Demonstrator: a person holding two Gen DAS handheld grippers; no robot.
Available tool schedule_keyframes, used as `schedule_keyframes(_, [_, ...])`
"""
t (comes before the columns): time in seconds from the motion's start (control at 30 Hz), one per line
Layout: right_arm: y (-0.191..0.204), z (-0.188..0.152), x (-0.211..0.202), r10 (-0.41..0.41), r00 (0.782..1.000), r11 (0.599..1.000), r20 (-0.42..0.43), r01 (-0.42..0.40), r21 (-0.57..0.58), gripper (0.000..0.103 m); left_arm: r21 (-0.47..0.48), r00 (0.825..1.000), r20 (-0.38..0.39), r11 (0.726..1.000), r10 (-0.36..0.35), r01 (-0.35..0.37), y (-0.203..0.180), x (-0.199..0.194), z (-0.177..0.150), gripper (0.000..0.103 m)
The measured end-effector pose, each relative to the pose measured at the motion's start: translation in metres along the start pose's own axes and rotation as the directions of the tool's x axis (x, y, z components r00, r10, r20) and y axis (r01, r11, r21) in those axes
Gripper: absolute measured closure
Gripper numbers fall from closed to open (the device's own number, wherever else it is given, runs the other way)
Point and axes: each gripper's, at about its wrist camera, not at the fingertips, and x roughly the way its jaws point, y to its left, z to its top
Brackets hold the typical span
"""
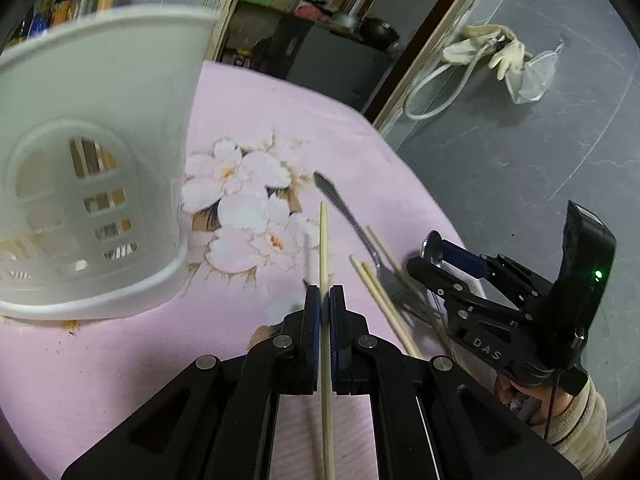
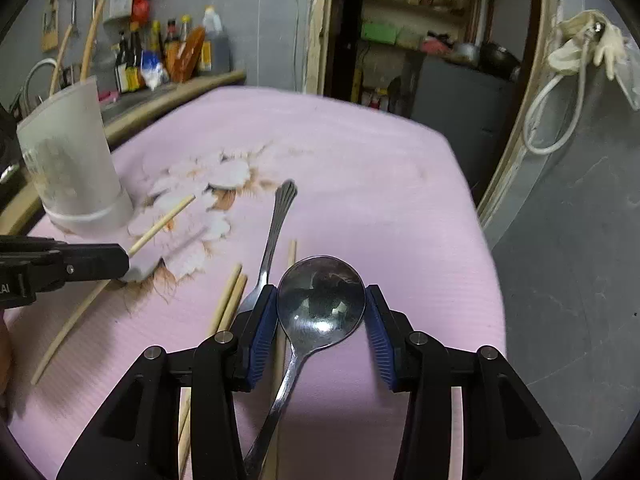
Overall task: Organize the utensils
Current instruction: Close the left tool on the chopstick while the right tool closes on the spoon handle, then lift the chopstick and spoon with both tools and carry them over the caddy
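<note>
Left tool [image 1: 324,294] pinches chopstick [image 1: 325,248] above pink floral cloth [image 2: 360,152].

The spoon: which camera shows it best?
The right wrist view: the spoon fills the middle, its bowl pinched between the right tool's pads. In the left wrist view that tool hides nearly all of it; only a metal edge shows.

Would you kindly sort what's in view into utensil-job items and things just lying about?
Job:
white holder
held chopstick
loose chopsticks
fork
spoon

Lying about:
gloves
white hose
sauce bottles
</note>
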Motion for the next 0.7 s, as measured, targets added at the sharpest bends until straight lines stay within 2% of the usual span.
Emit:
schedule_keyframes(0.13, [0.008, -0.003, -0.031, -0.022, 0.987, 0.999, 0.16, 0.028, -0.031, 0.062, 0.039, 0.993, 0.117, 0.999, 0.004, -0.009, -0.008, -0.018, -0.002, 0.101])
schedule_keyframes(0.2, [0.016, -0.007, -0.049, -0.057, 0.964, 0.996, 0.258, 0.074, -0.056, 0.062, 0.065, 0.982, 0.19, 0.998, 0.007, -0.019, -0.013, -0.03, -0.004, 0.101])
schedule_keyframes(0.37, [0.033, -0.018, -0.077, -0.115, 0.898, 0.982, 0.425, 0.167, -0.087, 0.062, 0.102, 0.959, 0.28, 0.995, -0.028, -0.001, -0.022, -0.045, -0.009, 0.101])
schedule_keyframes(0.53, [0.038, -0.02, -0.092, -0.135, 0.836, 0.975, 0.533, 0.209, -0.08, 0.062, 0.117, 0.94, 0.34, 0.993, -0.035, -0.005, -0.027, -0.055, -0.01, 0.101])
schedule_keyframes(0.7, [0.041, -0.016, -0.103, -0.133, 0.797, 0.974, 0.589, 0.216, -0.072, 0.062, 0.091, 0.916, 0.401, 0.996, -0.027, -0.011, -0.022, -0.068, -0.006, 0.101])
